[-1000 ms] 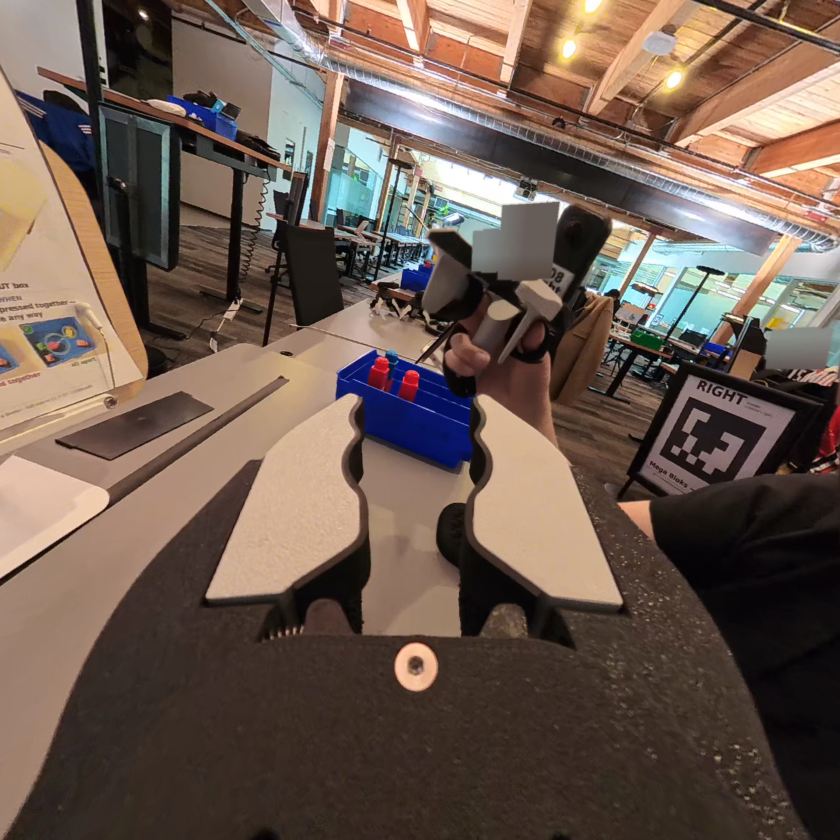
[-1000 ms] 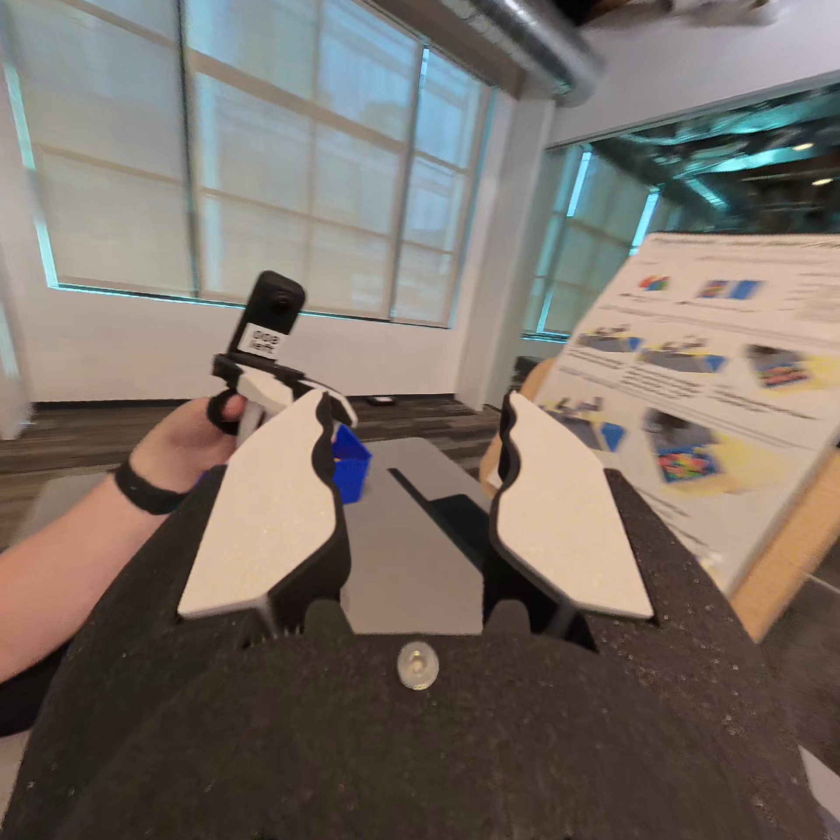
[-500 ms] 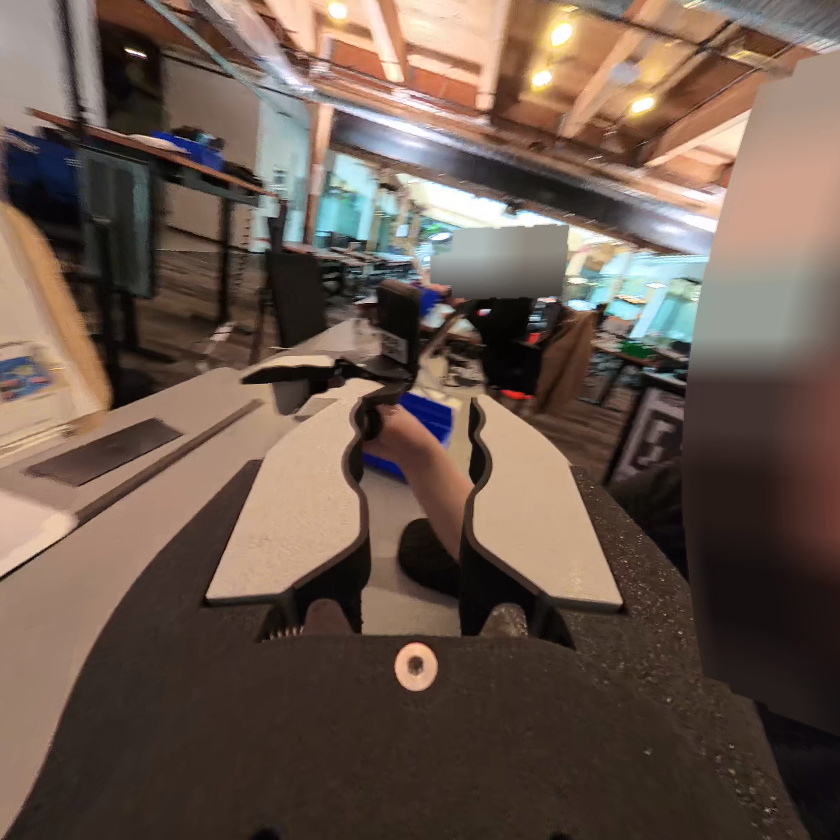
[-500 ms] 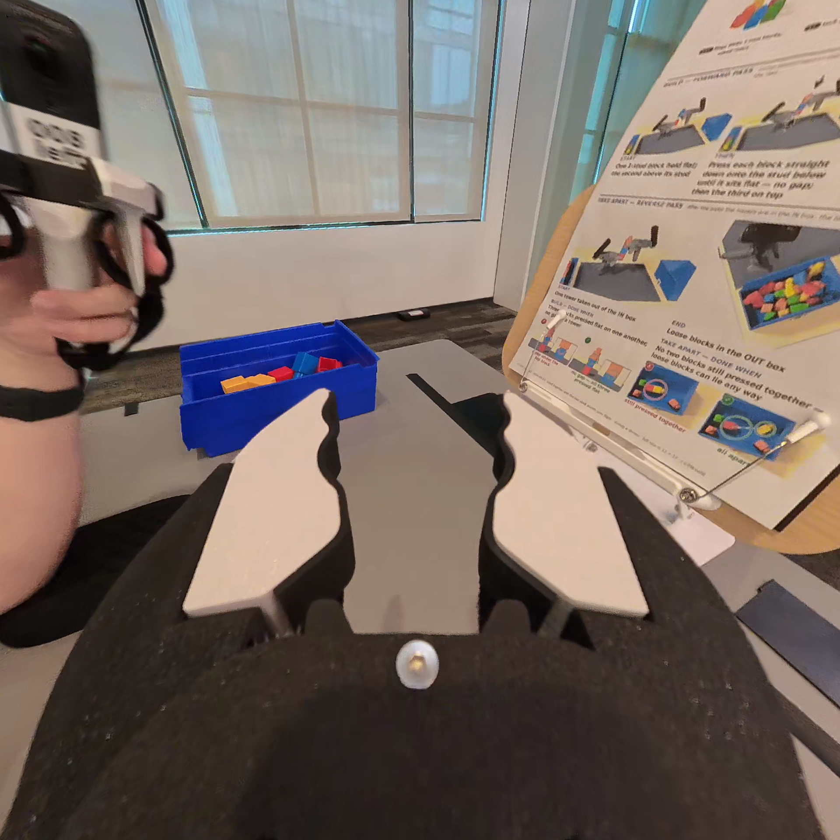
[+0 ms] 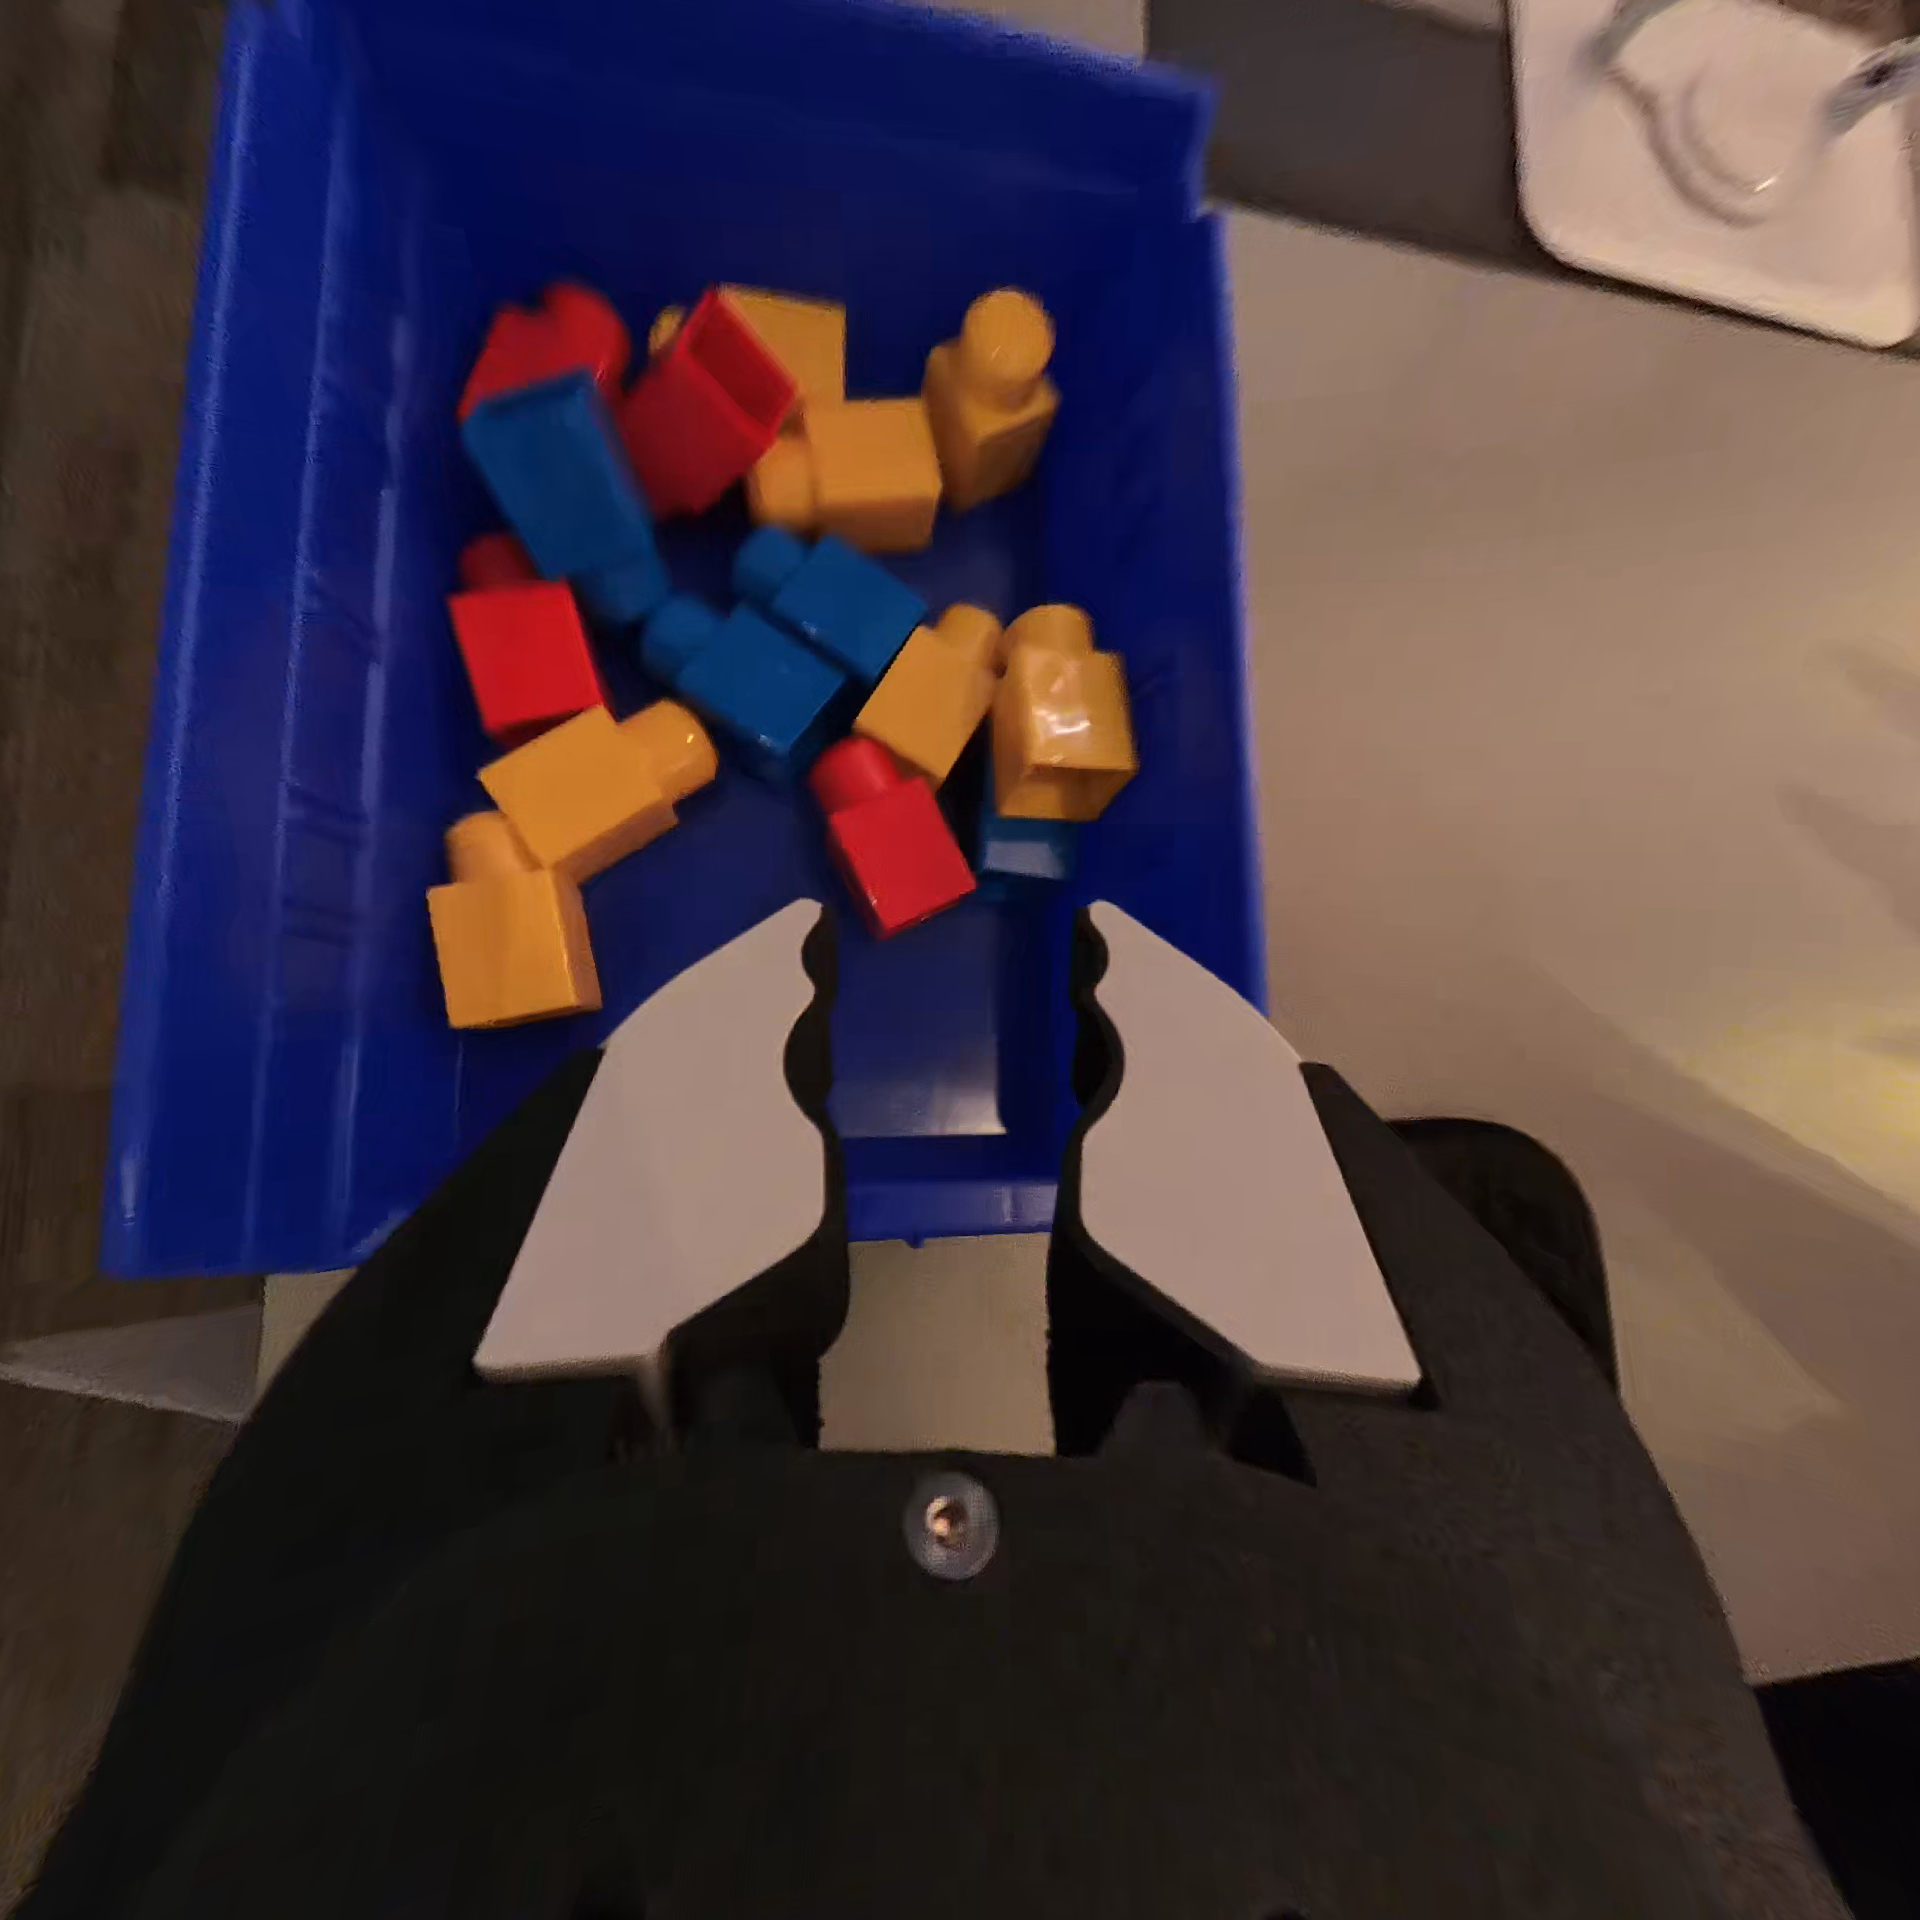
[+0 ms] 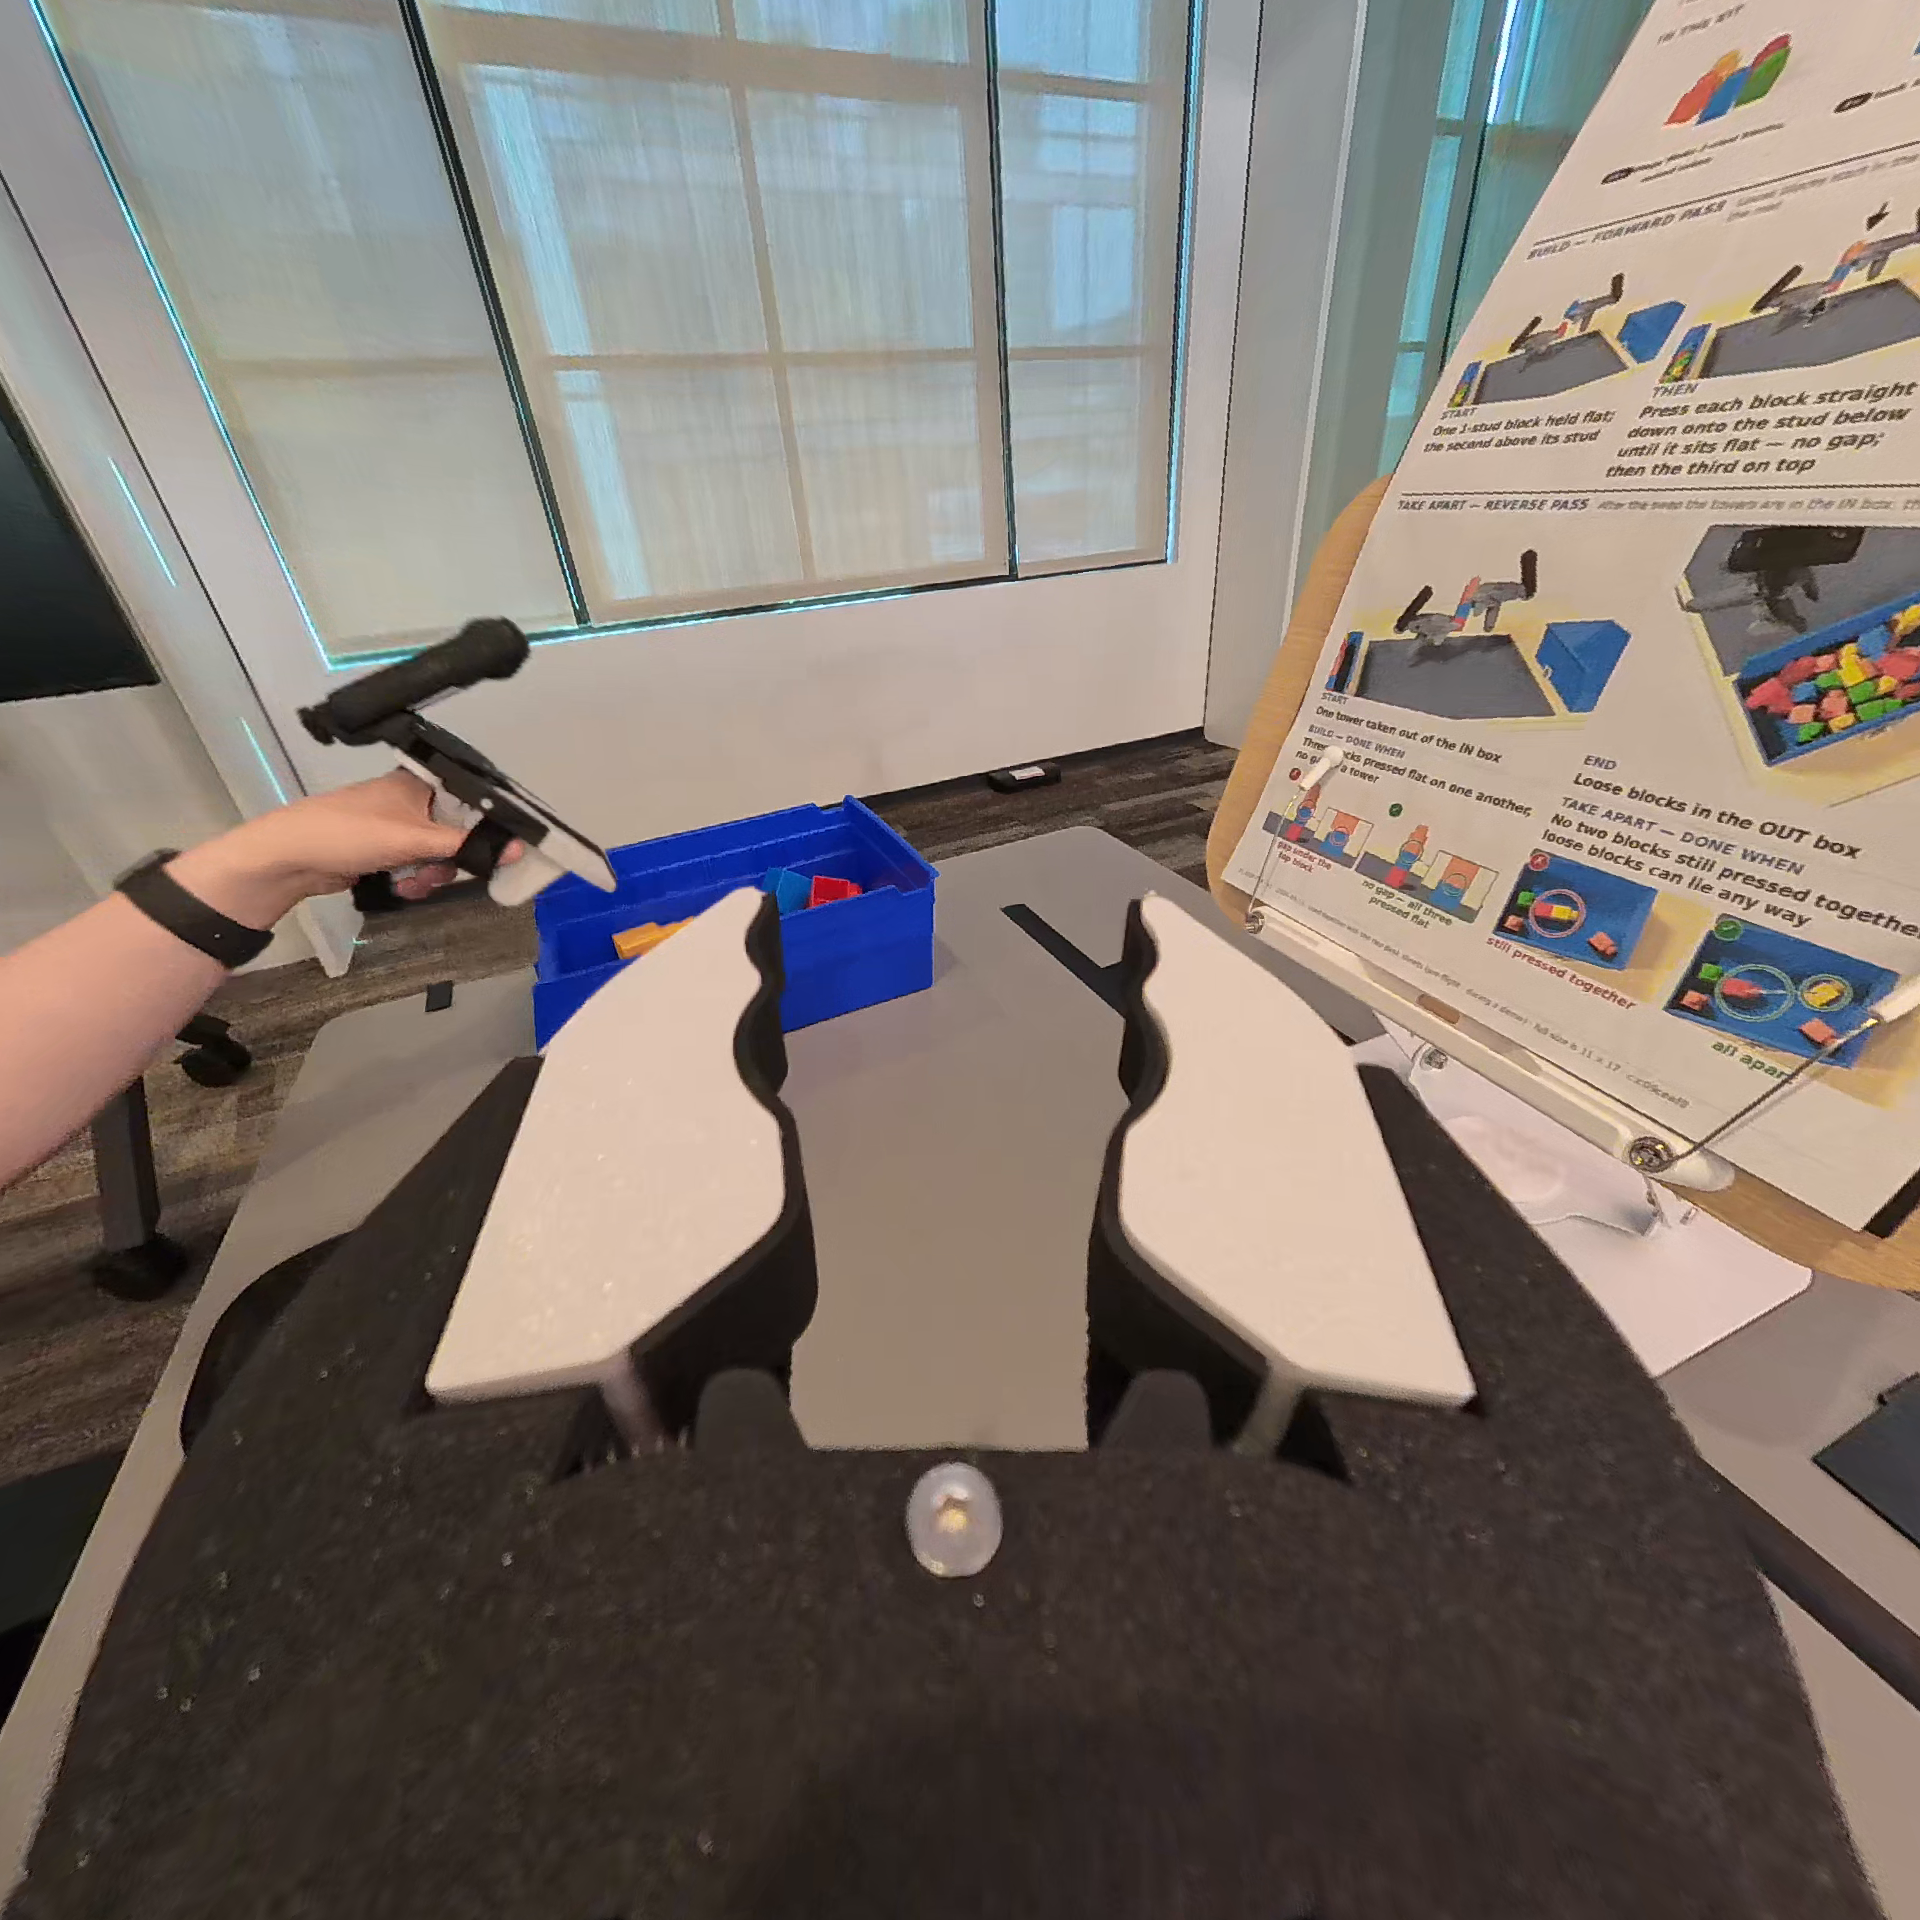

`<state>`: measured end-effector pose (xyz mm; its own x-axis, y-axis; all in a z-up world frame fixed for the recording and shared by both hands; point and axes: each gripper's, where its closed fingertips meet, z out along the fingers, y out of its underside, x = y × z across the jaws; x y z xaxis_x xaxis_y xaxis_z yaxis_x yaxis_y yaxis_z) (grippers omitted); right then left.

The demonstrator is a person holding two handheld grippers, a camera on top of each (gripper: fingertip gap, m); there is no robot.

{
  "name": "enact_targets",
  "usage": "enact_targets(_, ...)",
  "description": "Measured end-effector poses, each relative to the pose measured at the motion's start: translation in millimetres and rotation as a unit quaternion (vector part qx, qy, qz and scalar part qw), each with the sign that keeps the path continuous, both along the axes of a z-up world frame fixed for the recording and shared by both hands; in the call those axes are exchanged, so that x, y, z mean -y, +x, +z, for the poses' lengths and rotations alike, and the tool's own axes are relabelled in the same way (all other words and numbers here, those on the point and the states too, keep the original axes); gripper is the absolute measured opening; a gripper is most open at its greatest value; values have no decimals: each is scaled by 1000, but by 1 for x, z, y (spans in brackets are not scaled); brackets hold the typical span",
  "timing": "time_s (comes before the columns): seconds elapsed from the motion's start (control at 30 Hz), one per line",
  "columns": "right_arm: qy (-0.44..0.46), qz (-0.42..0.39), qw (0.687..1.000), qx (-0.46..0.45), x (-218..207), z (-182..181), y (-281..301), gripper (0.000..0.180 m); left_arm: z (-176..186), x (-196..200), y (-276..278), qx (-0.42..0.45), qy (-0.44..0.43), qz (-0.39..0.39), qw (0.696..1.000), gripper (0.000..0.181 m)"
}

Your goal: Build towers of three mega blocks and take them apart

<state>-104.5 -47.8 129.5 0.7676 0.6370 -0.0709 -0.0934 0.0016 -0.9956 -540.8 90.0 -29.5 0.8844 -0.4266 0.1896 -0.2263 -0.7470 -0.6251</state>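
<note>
The mega blocks (image 5: 769,634) lie loose in a heap of red, blue and yellow on the floor of the blue bin (image 5: 312,727), most on their sides, none that I can see pressed onto another, though the picture is a little blurred. One red block (image 5: 894,831) lies nearest my left hand-held gripper (image 5: 948,940), just past its tips, with a yellow block (image 5: 1060,717) to its right resting over a blue one. I hold that left hand-held gripper above the near end of the bin, pointing down into it, its fingers (image 5: 717,1091) apart and nothing between them. From my right wrist view the bin (image 6: 862,945) sits at the far left corner of the grey bench (image 6: 935,1195), and my left hand (image 6: 343,842) holds the left hand-held gripper (image 6: 582,868) tilted down over the bin's left end. My right hand-held gripper (image 6: 951,914) hangs above the middle of the bench, well apart from the bin, its fingers (image 6: 644,1122) spread wide and empty. Along the bench's right edge an instruction board (image 6: 1621,644) leans on a white stand (image 6: 1621,1278), and beyond the far edge are large windows (image 6: 727,312).
</note>
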Motion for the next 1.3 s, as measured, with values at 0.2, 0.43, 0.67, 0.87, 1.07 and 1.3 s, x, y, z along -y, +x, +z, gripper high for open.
enact_targets(0.2,-5,-5,1000,22,0,-4,-3,62,-73,-7,6,-27,-105,16,994,48)
enact_targets(0.43,-9,-17,999,26,0,-6,3,62,-94,-30,19,-25,-123,38,991,51)
enact_targets(0.67,-9,-22,1000,19,0,-5,10,61,-102,-27,-3,-126,-160,36,978,44)
enact_targets(0.87,-8,-25,1000,14,0,-4,15,61,-112,-29,-10,-112,-173,33,978,42)
enact_targets(1.07,-9,-26,999,21,0,-5,14,61,-116,-31,-1,-93,-163,-13,982,39)
enact_targets(1.3,-17,-12,1000,23,-4,-10,5,58,-79,-27,-5,-18,-81,-15,996,38)
